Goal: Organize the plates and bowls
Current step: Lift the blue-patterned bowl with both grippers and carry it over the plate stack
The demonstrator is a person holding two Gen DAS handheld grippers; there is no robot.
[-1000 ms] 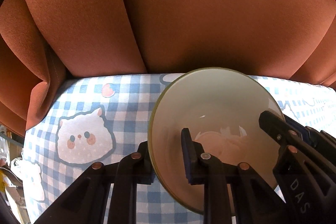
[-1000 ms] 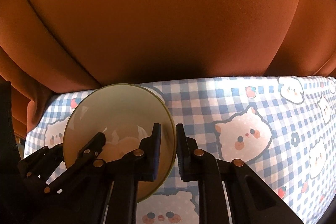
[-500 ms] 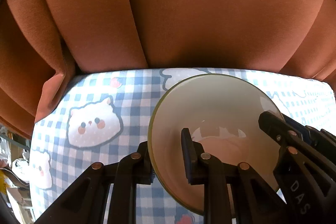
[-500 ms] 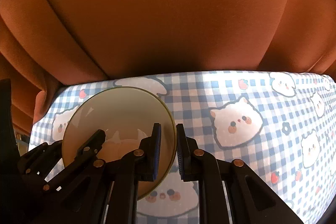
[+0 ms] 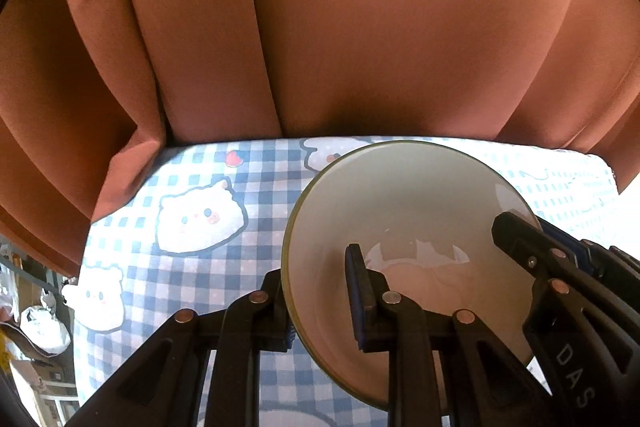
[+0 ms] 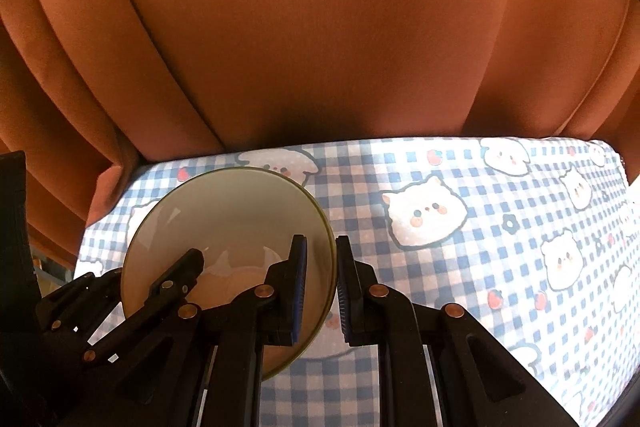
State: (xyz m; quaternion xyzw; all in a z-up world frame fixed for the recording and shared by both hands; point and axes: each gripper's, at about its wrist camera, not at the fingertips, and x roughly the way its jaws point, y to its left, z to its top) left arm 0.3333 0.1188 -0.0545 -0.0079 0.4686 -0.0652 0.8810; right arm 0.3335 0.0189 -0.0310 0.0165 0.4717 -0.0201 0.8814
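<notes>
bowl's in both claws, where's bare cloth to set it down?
Widest free patch: the checked tablecloth to the right of the bowl, reaching the brown curtain behind. A smaller patch lies left of the bowl, toward the table's left edge. Crowded only at the bowl, gripped by the left claw and right claw.

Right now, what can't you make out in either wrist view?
- Bowl underside, and whether it is off the tablecloth: hidden by its own body in both views.
- Bowl's near rim: covered by left gripper and right gripper.
- Other plates or bowls: none in frame.
- Clutter, left view: too small.
</notes>
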